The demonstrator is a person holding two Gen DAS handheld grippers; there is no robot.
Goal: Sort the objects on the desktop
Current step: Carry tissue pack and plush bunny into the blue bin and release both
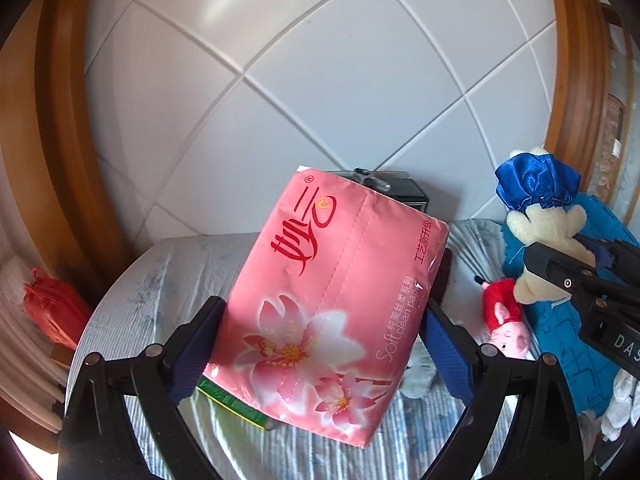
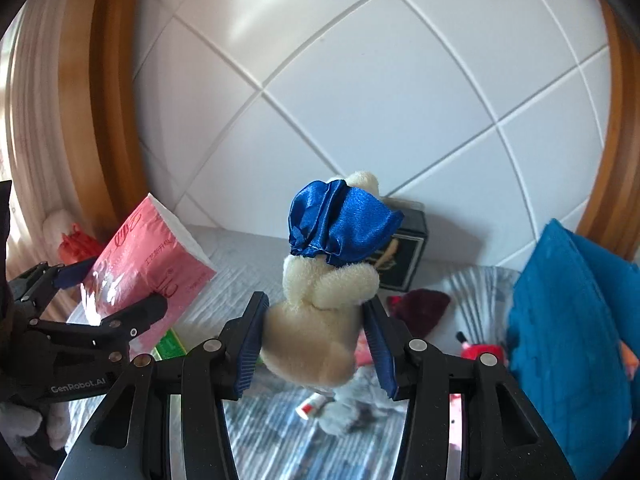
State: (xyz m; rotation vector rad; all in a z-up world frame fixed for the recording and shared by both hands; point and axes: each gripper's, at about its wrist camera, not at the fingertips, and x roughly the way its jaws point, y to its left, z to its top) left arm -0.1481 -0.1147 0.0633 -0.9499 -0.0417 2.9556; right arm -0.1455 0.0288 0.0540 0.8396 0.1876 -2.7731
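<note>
**A:** What is each hand holding?

**B:** The left gripper [image 1: 320,332] is clamped on a pink tissue pack [image 1: 332,300], its blue pads [image 1: 192,356] pressing the two long sides. The pack is lifted clear of the striped cloth [image 1: 132,300] that covers the table, and it tilts up and away. The right gripper [image 2: 316,344] is closed around a cream plush bear [image 2: 316,320] in a shiny blue hat [image 2: 340,220], squeezing the soft body low down so the head and hat stand free above the fingers.

**B:** Both things are in the air, side by side, with the bear to the right of the pack.

**A:** Why hold them like that?

**B:** My guess is the pack is gripped across its width because that is the span the tongs can close on. The bear's body gives under pressure, so a low grip probably sits firmer.

**A:** What is left on the table?

**B:** A small green box [image 1: 236,404] lies under the raised pack. A dark box [image 2: 400,256] stands at the back near the tiled wall [image 2: 360,100]. A red pig toy [image 1: 504,320] lies beside a blue foam piece [image 2: 568,340] on the right, with a grey plush [image 2: 360,404] and a small tube [image 2: 312,404] below the bear. Sorting looks partway through, with no visible place for either held thing
</note>
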